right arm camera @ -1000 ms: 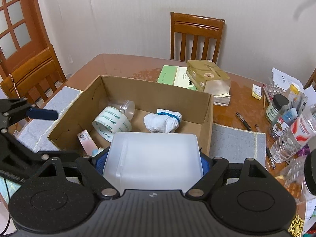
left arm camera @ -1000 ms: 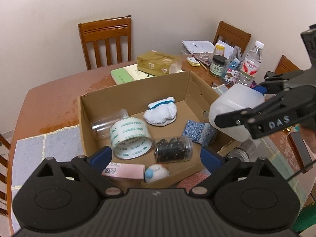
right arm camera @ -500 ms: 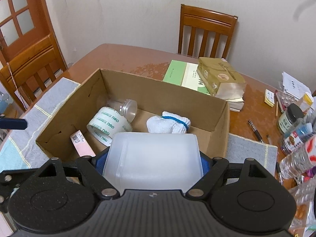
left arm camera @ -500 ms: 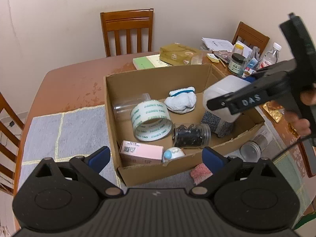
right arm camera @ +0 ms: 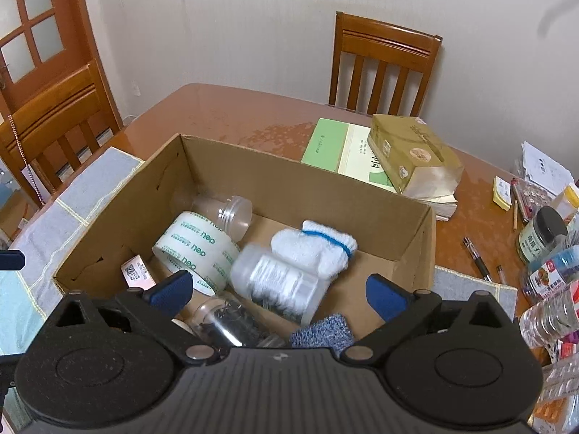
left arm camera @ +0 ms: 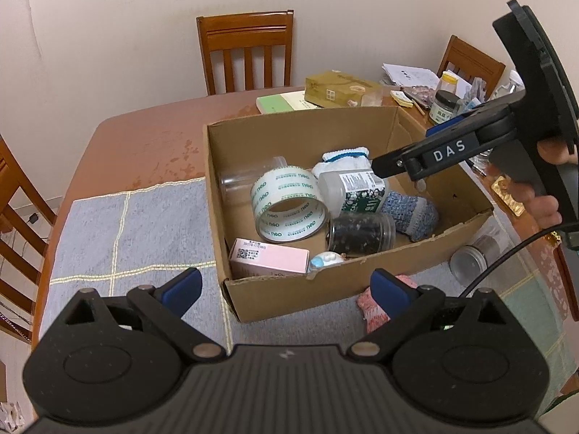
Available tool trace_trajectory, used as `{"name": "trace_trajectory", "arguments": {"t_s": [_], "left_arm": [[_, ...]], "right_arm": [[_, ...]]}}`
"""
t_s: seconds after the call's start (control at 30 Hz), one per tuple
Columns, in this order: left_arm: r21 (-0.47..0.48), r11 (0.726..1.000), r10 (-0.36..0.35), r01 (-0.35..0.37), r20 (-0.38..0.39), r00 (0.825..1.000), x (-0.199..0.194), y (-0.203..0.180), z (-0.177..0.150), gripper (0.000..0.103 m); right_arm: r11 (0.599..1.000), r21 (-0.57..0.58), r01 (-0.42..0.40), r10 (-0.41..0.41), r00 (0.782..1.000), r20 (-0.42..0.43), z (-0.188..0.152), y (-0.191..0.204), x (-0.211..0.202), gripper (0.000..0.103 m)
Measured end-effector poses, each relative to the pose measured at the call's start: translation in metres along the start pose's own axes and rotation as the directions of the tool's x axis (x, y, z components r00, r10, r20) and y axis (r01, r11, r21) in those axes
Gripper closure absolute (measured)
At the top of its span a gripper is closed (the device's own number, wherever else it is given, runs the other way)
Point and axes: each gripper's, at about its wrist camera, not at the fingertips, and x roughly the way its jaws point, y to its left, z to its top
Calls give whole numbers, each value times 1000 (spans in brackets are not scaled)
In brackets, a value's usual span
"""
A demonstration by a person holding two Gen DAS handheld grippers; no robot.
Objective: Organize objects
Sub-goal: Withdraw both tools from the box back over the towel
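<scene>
R gripper: jaws just opened wide, we hold nothing.
Plastic bottle: light, slick; we'd grip mid-body.
L gripper: apart, empty.

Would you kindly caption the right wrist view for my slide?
Open right gripper, jaws just widened, above the white plastic bottle blurred inside the cardboard box.

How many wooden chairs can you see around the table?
3 in the left wrist view: one chair behind the table's far edge, one at the far right corner, one at the left edge. Others may be hidden.
</scene>
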Motion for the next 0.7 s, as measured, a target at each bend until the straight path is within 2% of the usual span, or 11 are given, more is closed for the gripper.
{"name": "trace_trajectory", "arguments": {"t_s": [0.43,0.7], "left_arm": [[19,1000,-2,2,-1,1000,-10,-13,-19,4],[29,999,-17,17,12,1000,-16,-17,-33,4]], "right_arm": [[998,54,8,-7,1000,-2,-24,2,-23,0],[996,83,42,-45,998,45,-51,12,-46,0]]}}
